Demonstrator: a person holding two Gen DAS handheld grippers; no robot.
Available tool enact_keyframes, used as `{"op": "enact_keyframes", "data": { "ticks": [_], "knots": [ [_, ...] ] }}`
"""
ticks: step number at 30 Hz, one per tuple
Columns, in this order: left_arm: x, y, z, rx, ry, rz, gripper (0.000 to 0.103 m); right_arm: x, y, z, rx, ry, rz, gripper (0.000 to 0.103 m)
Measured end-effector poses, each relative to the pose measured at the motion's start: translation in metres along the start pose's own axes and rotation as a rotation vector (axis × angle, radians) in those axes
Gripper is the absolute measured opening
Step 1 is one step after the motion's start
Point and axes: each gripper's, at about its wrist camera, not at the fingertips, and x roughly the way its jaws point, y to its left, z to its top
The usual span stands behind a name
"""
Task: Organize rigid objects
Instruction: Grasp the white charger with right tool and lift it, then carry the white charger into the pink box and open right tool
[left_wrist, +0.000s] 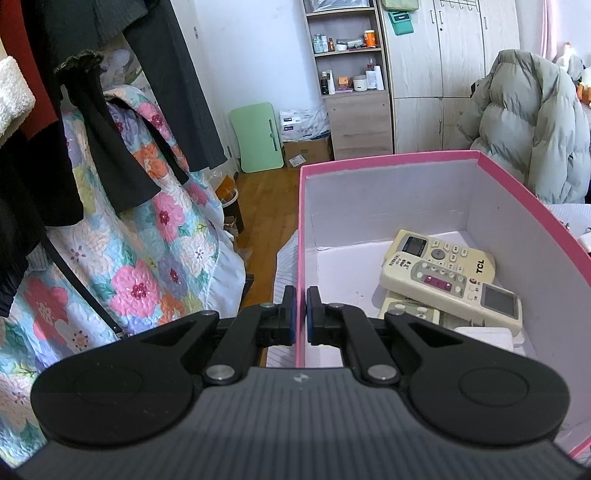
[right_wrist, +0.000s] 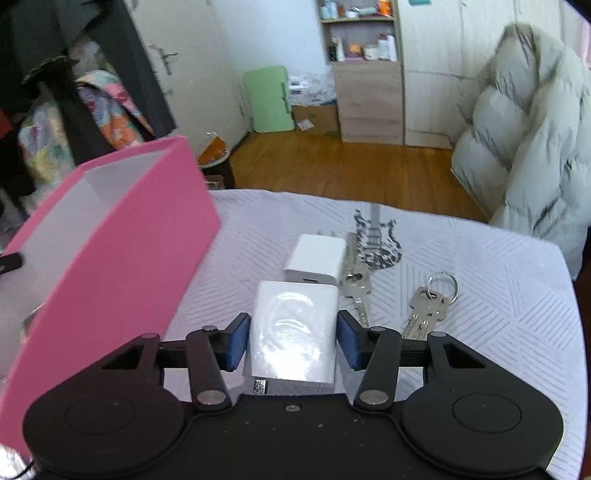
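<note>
A pink box (left_wrist: 388, 160) with white inside stands at the left edge of a white quilted bed (right_wrist: 498, 295). In it lie two cream remotes (left_wrist: 439, 264) (left_wrist: 465, 291), a third one beneath them, and a white adapter (left_wrist: 484, 334). My left gripper (left_wrist: 301, 291) is shut on the box's left wall, one finger on each side. In the right wrist view the pink box (right_wrist: 129, 258) stands to the left. My right gripper (right_wrist: 293, 315) has its blue pads against both sides of a large white charger block (right_wrist: 293, 339). A smaller white charger (right_wrist: 317, 258) and two keys (right_wrist: 356, 284) (right_wrist: 430, 306) lie just beyond.
Dark clothes and a floral quilt (left_wrist: 147, 251) hang at the left. A grey puffer jacket (right_wrist: 528, 147) is draped at the right past the bed. Wooden floor (right_wrist: 351, 166), a green board (right_wrist: 269, 99) and a shelf unit (left_wrist: 351, 74) lie further back.
</note>
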Motion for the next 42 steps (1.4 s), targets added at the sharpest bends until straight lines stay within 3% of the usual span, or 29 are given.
{"op": "enact_keyframes", "data": {
  "ticks": [4, 9, 15, 20, 26, 34, 40, 42],
  "knots": [
    [0.000, -0.001, 0.000, -0.002, 0.001, -0.001, 0.004, -0.032, 0.018, 0.005, -0.042, -0.048, 0.042, 0.056],
    [0.000, 0.000, 0.001, 0.004, 0.003, 0.002, 0.004, -0.075, 0.056, 0.014, -0.134, -0.113, 0.164, 0.056],
    [0.000, 0.000, 0.001, -0.010, 0.000, -0.008, 0.004, -0.082, 0.107, 0.030, -0.275, -0.074, 0.334, 0.056],
    [0.000, 0.001, 0.001, -0.013, -0.001, -0.012, 0.004, -0.051, 0.164, 0.032, -0.576, 0.030, 0.254, 0.056],
    [0.000, 0.004, 0.000, -0.027, -0.003, -0.020, 0.004, -0.015, 0.190, 0.034, -0.737, 0.189, 0.184, 0.056],
    [0.001, 0.008, 0.000, -0.036, -0.005, -0.022, 0.004, 0.025, 0.204, 0.051, -0.571, 0.265, 0.329, 0.056],
    [0.002, 0.007, -0.001, -0.034, 0.000, -0.020, 0.005, 0.062, 0.191, 0.062, -0.341, 0.369, 0.427, 0.058],
    [0.002, 0.007, -0.002, -0.036, 0.001, -0.022, 0.005, 0.063, 0.180, 0.067, -0.250, 0.400, 0.501, 0.058]
  ]
}}
